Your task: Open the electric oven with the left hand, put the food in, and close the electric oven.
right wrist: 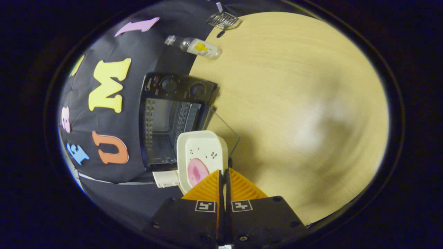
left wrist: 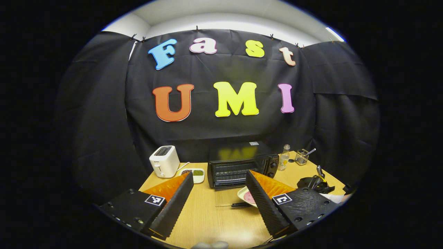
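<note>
A black-draped booth wall rises behind a pale wooden worktop (left wrist: 214,218). In the left gripper view, the electric oven (left wrist: 242,166) sits at the back of the worktop, centre, with its glass door (left wrist: 230,197) dropped flat toward the camera, so the opening step looks done. The left gripper (left wrist: 218,200) hovers over the worktop in front of the oven, its jaws spread wide and holding nothing. Beside the oven's left stand one white toaster (left wrist: 164,161) and one small dish (left wrist: 193,174) of green and dark bits; on its right are one clear bottle (left wrist: 283,157) and one wire holder (left wrist: 302,156). A white plate (left wrist: 246,196) shows just past the right-hand finger.

In the right gripper view, which is rolled sideways, the right gripper (right wrist: 224,174) has its jaws pinched together on the plate's (right wrist: 202,152) rim, and one pink slice of food (right wrist: 197,171) lies on it. The plate hangs above the lowered door, just short of the oven's (right wrist: 169,117) cavity. One bottle (right wrist: 193,46) lies beyond.

My read: loading is in hand. Next, the plate needs sliding level onto the rack, then release, then the left jaws lifting the door.
</note>
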